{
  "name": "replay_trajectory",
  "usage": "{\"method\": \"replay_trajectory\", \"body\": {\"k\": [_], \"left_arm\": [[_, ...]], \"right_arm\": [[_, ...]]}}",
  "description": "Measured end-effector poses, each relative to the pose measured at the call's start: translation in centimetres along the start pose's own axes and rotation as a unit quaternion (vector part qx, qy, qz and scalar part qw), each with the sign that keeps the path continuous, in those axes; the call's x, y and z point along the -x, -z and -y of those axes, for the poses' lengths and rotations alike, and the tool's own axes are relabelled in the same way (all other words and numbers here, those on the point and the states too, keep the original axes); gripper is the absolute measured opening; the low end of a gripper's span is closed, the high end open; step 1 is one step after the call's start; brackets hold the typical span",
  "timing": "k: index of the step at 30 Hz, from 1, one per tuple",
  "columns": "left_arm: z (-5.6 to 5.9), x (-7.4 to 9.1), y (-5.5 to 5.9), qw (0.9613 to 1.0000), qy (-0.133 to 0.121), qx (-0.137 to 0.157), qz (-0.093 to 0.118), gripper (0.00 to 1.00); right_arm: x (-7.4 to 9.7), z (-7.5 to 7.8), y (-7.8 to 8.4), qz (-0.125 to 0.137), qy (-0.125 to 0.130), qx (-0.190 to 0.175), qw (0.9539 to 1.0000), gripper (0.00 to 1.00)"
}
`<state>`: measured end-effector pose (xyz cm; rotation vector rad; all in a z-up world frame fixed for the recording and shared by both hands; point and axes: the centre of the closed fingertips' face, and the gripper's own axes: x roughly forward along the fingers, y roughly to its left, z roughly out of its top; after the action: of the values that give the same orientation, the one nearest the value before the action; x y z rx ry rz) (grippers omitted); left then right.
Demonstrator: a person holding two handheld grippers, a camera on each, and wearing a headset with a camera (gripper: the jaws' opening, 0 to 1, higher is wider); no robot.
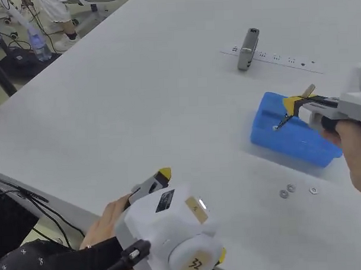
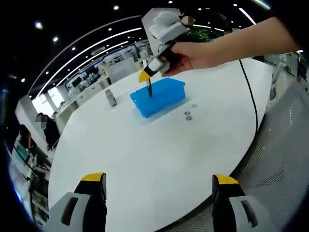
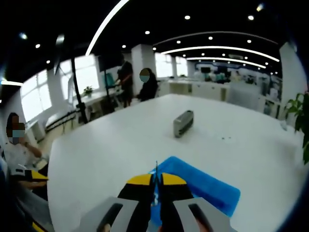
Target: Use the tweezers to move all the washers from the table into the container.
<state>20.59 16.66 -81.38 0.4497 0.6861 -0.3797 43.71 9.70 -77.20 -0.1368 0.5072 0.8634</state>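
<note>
My right gripper (image 3: 155, 187) is pinched nearly shut on the tweezers (image 1: 285, 119). In the right gripper view its 2 yellow-tipped jaws meet on either side of the thin metal shaft. In the head view the tweezers slant down from that gripper, with their tips over the left part of the blue container (image 1: 305, 145). I cannot tell whether they touch its floor. The tips are also too small for me to say if a washer is pinched between them. The hand (image 2: 190, 53) wrapped around the right gripper shows in the left gripper view, above the container.

My left gripper (image 2: 158, 182) is wide open and has hold of nothing. Its 2 jaws stand far apart at the bottom of its own view, with bare white bench (image 1: 138, 101) between them. In the head view it sits low at the near edge of the bench, well apart from the container.

3 washers (image 1: 291, 188) lie flat on the bench just beside the container, on the side nearer me. 2 of them are close together, and the 3rd lies a little to their right, apart from them. None touches the container.

Beyond the container a small silver device (image 1: 247, 48) sits on the bench, against a flat white strip (image 1: 284, 59) with small dark marks. Past the bench's far left edge, a water bottle (image 1: 38, 44) stands on the floor.
</note>
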Motion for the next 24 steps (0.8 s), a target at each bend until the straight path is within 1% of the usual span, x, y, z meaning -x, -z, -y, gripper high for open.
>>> {"method": "replay_trajectory", "body": {"k": [2,4,7,8,11,12,15,16,17,19,24], "left_arm": [[0.0,0.0,0.0,1.0000,0.000,0.000,0.000,0.93],[0.0,0.0,0.1,1.0000,0.000,-0.002,-0.002,0.93],[0.0,0.0,0.0,1.0000,-0.001,-0.001,-0.001,0.93],[0.0,0.0,0.0,1.0000,0.000,0.000,-0.001,0.93],[0.0,-0.1,0.1,1.0000,0.001,-0.002,-0.003,0.93],[0.1,-0.1,0.2,1.0000,0.002,-0.001,-0.004,0.93],[0.1,-0.1,0.2,1.0000,0.001,-0.002,-0.005,0.93],[0.1,-0.1,0.2,1.0000,0.001,-0.003,-0.005,0.92],[0.0,-0.1,0.2,1.0000,0.001,-0.003,-0.005,0.93],[0.0,0.0,0.1,1.0000,0.000,-0.002,-0.005,0.93],[0.0,0.0,0.0,1.0000,0.000,-0.001,-0.001,0.93]], "right_arm": [[-0.6,0.4,0.6,-0.006,0.003,0.005,1.0000,0.01],[-0.8,0.6,1.0,-0.009,0.010,0.009,0.9999,0.01],[-0.9,0.9,1.0,-0.013,0.011,0.001,0.9999,0.01],[-1.3,1.0,1.1,-0.014,0.012,-0.002,0.9998,0.01],[-1.4,1.2,1.3,-0.016,0.013,-0.003,0.9998,0.01],[-1.7,1.4,1.5,-0.018,0.014,-0.002,0.9997,0.01],[-2.1,1.4,2.0,-0.026,0.016,0.003,0.9995,0.01],[-2.0,1.5,2.1,-0.025,0.016,0.004,0.9996,0.01],[-2.0,1.5,1.8,-0.018,0.015,0.002,0.9997,0.01],[-2.0,1.5,1.9,-0.022,0.016,0.001,0.9996,0.01],[-2.0,1.2,2.0,-0.022,0.012,0.007,0.9997,0.01]]}}
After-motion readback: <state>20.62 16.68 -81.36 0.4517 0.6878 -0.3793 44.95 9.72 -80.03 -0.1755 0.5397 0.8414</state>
